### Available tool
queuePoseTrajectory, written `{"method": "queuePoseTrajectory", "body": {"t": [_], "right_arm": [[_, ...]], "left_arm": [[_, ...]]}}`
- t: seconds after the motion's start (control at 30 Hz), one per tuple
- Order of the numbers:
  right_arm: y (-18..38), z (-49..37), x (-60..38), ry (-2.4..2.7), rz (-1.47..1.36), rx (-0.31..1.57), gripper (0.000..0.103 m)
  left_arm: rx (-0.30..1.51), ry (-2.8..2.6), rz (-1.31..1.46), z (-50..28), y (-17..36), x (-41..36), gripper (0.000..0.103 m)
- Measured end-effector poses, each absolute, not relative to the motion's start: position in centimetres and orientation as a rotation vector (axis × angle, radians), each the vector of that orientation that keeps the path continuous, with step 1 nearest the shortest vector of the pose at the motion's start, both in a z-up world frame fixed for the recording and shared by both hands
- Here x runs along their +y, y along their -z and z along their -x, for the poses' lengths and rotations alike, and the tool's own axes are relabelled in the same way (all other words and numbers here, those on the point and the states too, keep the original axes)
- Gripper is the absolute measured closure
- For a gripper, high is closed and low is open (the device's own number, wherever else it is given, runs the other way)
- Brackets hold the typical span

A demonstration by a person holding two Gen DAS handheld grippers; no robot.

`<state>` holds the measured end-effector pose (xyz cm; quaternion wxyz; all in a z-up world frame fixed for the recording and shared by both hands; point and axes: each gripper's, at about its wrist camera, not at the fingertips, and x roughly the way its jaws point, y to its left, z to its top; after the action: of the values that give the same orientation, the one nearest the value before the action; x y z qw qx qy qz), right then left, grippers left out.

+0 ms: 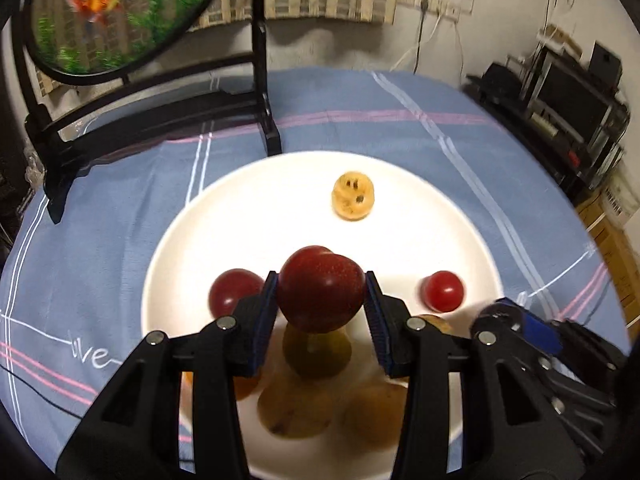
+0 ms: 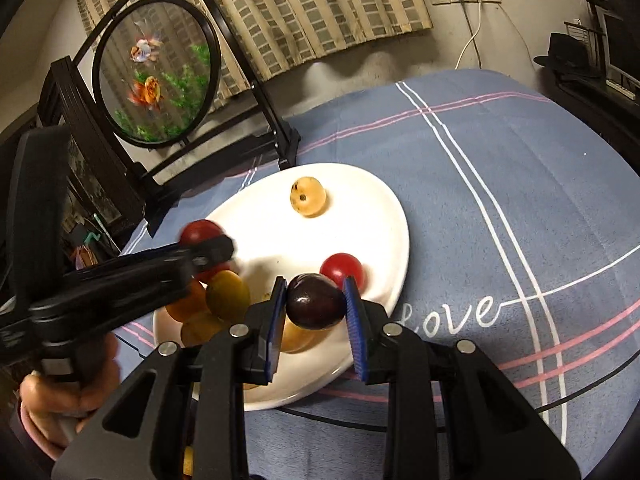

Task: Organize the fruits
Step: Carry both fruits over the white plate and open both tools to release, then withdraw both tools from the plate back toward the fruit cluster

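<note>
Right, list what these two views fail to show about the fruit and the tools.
- Yellow-brown fruit pile, left wrist view: shaded and covered by the left tool and its red plum; count unclear.
- Same pile, right wrist view: partly behind both tools.
- Plate near edge: covered by the right tool holding a dark plum.
- Right tool in the left wrist view: blurred at the edge, its fruit unseen.

Your left claw [image 1: 320,304] pinches a dark red fruit [image 1: 320,288]; your right claw [image 2: 316,312], at its four o'clock, clamps a near-black one [image 2: 314,302] (both tilted downward).
</note>
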<state>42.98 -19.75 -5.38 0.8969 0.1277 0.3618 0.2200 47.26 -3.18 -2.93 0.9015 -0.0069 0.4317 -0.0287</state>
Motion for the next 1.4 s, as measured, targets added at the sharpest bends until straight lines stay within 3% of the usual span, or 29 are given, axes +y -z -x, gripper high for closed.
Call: {"method": "queuePoseTrajectory", "body": {"t": [0.27,0.33,0.4,0.43,0.47,0.57,0.63,0.73,1.07,1.4], "right_arm": [[6.3,-43.2,-19.1,-0.456,-0.219,0.779,0.074],[6.3,-43.3,-19.1,-0.456,-0.219,0.784,0.072],[6.0,-43.1,-19.3,-0.473,-0.227,0.783,0.063],[5.7,-43.0,-19.4,-0.475,-0.227,0.776,0.053],[5.2,-42.6,-19.6,-0.473,-0.224,0.764,0.05],[3.7,-41.6,-20.0,-0.517,-0.213,0.734,0.05],[2.7,-40.7,-20.3,-0.526,-0.182,0.719,0.05],[1.9,-39.2,-20.5,-0.525,-0.12,0.712,0.05],[3.5,-33.0,-19.0,-0.551,0.186,0.735,0.05],[6.7,-31.1,-18.9,-0.572,0.29,0.837,0.05]], "left_arm": [[0.931,0.025,0.014,-48.9,4.2,-3.3,0.057],[0.919,0.018,0.031,-48.8,4.0,-3.0,0.049],[0.892,0.003,0.046,-48.1,3.1,-2.6,0.04],[0.877,-0.004,0.045,-47.5,2.6,-2.5,0.039],[0.85,-0.007,0.05,-46.5,1.6,-2.3,0.038],[0.764,-0.009,0.05,-42.7,-0.8,-1.6,0.026],[0.7,-0.017,0.045,-39.3,-2.3,-1.1,0.012],[0.645,-0.024,0.041,-33.6,-2.9,-0.5,0.005],[0.708,0.011,0.159,-21.1,2.9,0.9,0.004],[0.711,0.075,0.145,-20.1,4.2,0.1,0.004]]}}
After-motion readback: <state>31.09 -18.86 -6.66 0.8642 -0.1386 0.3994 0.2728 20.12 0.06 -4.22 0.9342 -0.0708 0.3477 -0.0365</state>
